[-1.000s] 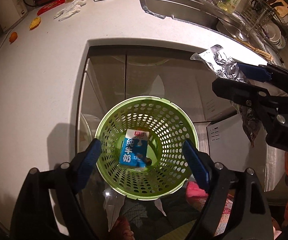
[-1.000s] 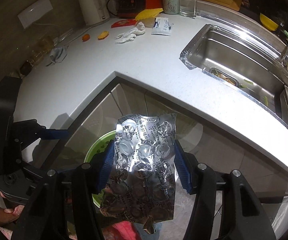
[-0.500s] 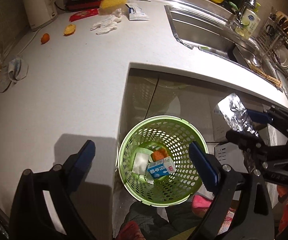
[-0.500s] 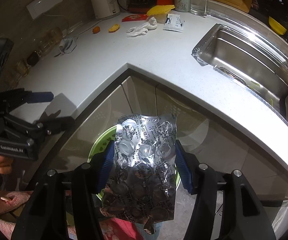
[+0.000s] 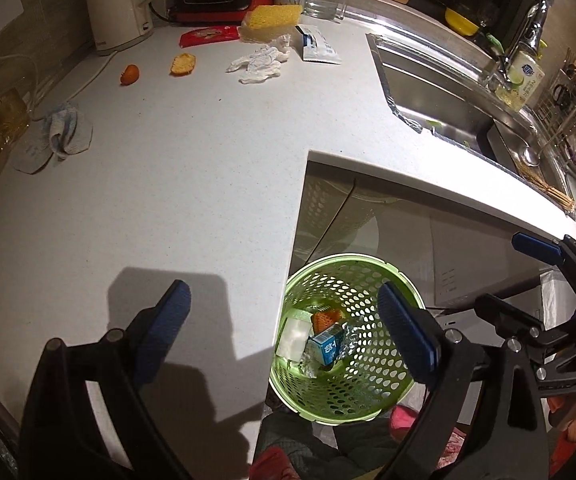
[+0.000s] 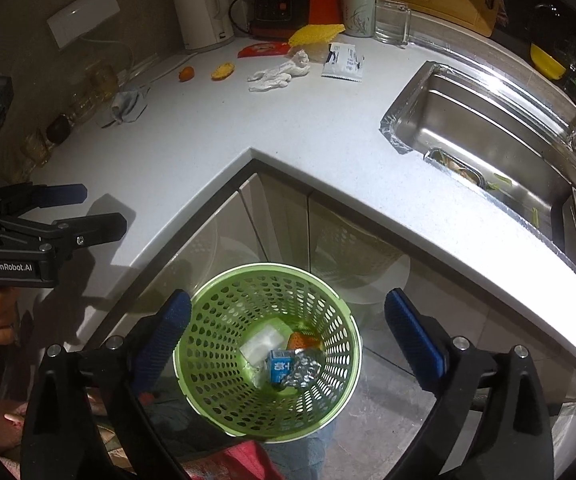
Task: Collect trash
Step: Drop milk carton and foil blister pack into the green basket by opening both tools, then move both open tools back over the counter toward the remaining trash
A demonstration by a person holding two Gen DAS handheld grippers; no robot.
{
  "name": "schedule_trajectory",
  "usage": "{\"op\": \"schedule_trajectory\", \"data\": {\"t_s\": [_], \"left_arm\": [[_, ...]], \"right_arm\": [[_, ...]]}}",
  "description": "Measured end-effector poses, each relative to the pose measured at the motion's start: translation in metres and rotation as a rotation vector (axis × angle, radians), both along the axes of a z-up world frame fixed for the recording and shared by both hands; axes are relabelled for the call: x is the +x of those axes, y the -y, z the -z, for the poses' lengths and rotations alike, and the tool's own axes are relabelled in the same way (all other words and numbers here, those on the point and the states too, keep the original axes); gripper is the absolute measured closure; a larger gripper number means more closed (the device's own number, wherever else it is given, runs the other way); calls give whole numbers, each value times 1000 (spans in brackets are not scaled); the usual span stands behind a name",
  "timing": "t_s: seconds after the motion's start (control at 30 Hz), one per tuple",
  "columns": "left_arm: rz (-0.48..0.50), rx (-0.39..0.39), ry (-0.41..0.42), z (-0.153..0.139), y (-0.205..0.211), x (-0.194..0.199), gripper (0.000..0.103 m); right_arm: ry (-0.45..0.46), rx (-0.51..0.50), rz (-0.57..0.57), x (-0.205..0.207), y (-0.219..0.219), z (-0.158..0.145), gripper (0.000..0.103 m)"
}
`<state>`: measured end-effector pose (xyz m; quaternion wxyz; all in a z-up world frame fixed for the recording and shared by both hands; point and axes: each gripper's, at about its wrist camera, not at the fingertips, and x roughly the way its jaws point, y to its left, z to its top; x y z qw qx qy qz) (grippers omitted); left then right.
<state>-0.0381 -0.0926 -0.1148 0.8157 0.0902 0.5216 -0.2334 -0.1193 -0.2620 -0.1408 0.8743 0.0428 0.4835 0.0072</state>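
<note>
The green basket (image 6: pixel 268 352) stood on the floor below the inner corner of the counter (image 5: pixel 168 184), and inside it lay a foil sheet (image 6: pixel 305 372), a small blue carton (image 6: pixel 279 366), a white packet (image 6: pixel 262 344) and an orange scrap (image 6: pixel 299 340). The right gripper (image 6: pixel 288 340) hung directly over the basket with its jaws wide apart and nothing between them. The left gripper (image 5: pixel 284 332) hovered over the near counter edge, jaws also apart and empty. The remaining trash lay at the far side of the counter: crumpled white tissue (image 5: pixel 260 64), a white sachet (image 5: pixel 319 46), a red wrapper (image 5: pixel 208 36), a bit of peel (image 5: pixel 183 64) and a small orange piece (image 5: pixel 130 74). All of it sat well ahead of both grippers, and the left looked the better placed (it was already above the counter). The tissue's long axis ran roughly left to right, so a reach straight forward would probably meet it across its length.
</note>
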Motion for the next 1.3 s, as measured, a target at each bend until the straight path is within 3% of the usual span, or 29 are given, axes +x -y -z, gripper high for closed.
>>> {"op": "schedule_trajectory", "data": {"t_s": [0.3,0.77,1.0,1.3], "left_arm": [[-97,0,50,-14,-20,30,13],[-377,113,153,-23,-94,141,13],[-498,144,169,-8,-124,204,13],[-566,167,138,25,-129,266,13]], "right_arm": [[52,-33,-59,38,-11,-21,3],[140,-19,-174,139,-42,-44,3],[149,-20,-226,199,-61,-42,3],[144,2,-269,270,-81,-30,3]]}}
